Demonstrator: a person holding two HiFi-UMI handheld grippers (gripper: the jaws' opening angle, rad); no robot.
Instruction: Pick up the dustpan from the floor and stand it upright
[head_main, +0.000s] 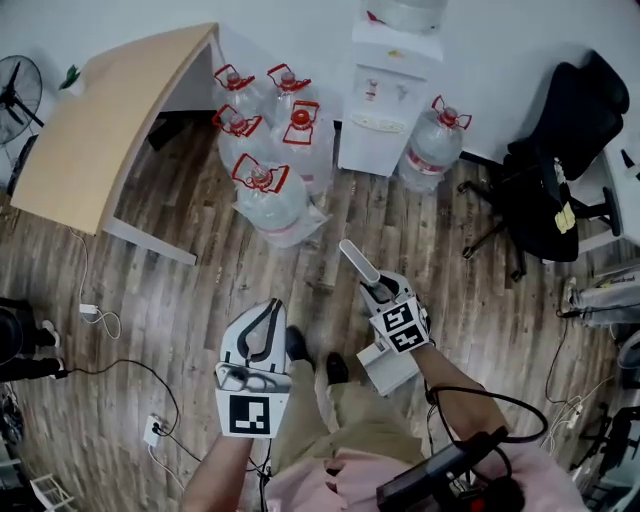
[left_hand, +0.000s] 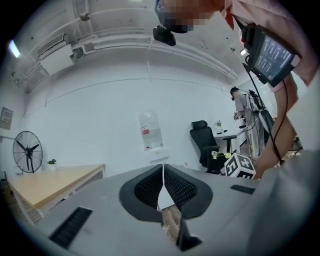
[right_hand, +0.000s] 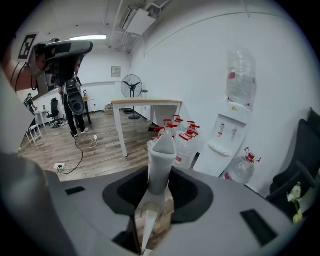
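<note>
Half done, I'd say: above the floor (head_main: 180, 300), the dustpan (head_main: 388, 368) sits in your right gripper (head_main: 381, 292), jaws clamped on its handle, handle end pointing up. Left gripper (head_main: 266, 318) is pinched closed on nothing. You've still got to stand it upright and let go.

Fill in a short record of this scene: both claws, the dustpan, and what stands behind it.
left claw: shut, empty
right claw: shut on the handle of the pale grey plastic dustpan
dustpan: handle points away from the person; cannot tell whether it is lifted
behind: clear plastic water bottles with red caps, white water dispenser
floor: brown wood planks
</note>
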